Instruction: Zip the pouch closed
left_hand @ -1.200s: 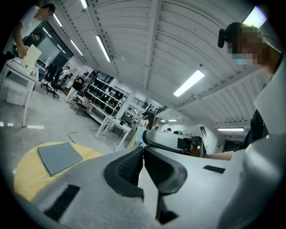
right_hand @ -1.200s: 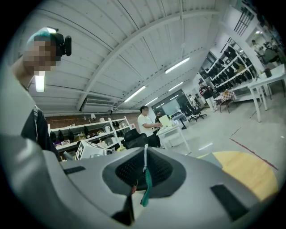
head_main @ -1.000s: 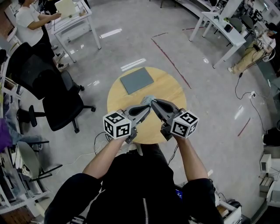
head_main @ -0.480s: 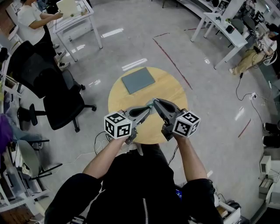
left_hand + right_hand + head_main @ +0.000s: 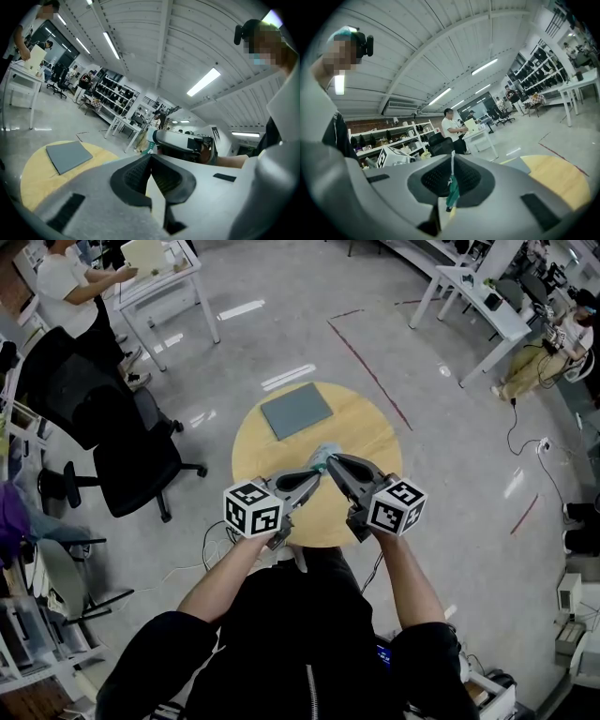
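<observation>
Over a round wooden table (image 5: 367,429) I hold a small teal pouch (image 5: 324,452) between my two grippers, whose tips meet. My left gripper (image 5: 321,469) comes in from the left, and its jaws look shut at the tip (image 5: 150,155) with a bit of teal showing just beyond it. My right gripper (image 5: 331,460) comes in from the right. In the right gripper view its jaws (image 5: 452,155) are shut on a strip of the teal pouch (image 5: 453,190) that hangs down between them. The zipper itself is hidden.
A flat grey pad (image 5: 295,411) lies on the table's far side. A black office chair (image 5: 122,442) stands to the left. White tables (image 5: 473,301) stand further off, with a person (image 5: 61,282) at the far left. Cables trail on the floor by the table's near edge.
</observation>
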Motion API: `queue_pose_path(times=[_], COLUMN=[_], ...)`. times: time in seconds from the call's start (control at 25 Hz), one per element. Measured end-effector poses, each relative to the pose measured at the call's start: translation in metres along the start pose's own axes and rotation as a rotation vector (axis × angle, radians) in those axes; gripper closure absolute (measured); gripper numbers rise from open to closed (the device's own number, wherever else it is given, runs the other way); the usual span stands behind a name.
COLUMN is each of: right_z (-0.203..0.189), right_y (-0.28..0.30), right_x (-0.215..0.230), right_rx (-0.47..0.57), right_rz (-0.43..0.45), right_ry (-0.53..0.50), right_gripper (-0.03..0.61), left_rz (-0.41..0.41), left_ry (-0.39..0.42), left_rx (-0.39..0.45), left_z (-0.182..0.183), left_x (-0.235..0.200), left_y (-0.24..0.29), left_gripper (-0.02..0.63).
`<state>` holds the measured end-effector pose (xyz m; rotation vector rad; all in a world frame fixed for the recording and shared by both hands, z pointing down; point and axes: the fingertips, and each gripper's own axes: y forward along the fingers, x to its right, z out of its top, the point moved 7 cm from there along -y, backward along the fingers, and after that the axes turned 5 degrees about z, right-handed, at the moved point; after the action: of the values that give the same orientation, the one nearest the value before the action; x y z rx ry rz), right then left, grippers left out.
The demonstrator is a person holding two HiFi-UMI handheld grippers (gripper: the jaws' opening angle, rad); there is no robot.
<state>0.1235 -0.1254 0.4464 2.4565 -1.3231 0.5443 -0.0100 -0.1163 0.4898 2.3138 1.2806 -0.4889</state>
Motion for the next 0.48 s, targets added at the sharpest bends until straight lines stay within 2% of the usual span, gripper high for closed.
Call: queue_pose_path(times=[0.36, 0.48], right_z=[-0.0055, -0.0019], right_y=[-0.0006, -0.0063], right_x=[0.0007, 0.0052], right_rx=[0.001, 0.049], right_rz=[-0.002, -0.017], right_ry=[0.018, 0.057], right_gripper=[0.561, 0.562], left_rz=[0.008, 0.020], left_ry=[-0.002, 0.003], left_rx=[-0.007, -0.027], left_z=[-0.0046, -0.0084], left_x=[-0.0015, -0.0032], left_y=[-0.0024, -0.0040], left_gripper=[0.607, 0.608])
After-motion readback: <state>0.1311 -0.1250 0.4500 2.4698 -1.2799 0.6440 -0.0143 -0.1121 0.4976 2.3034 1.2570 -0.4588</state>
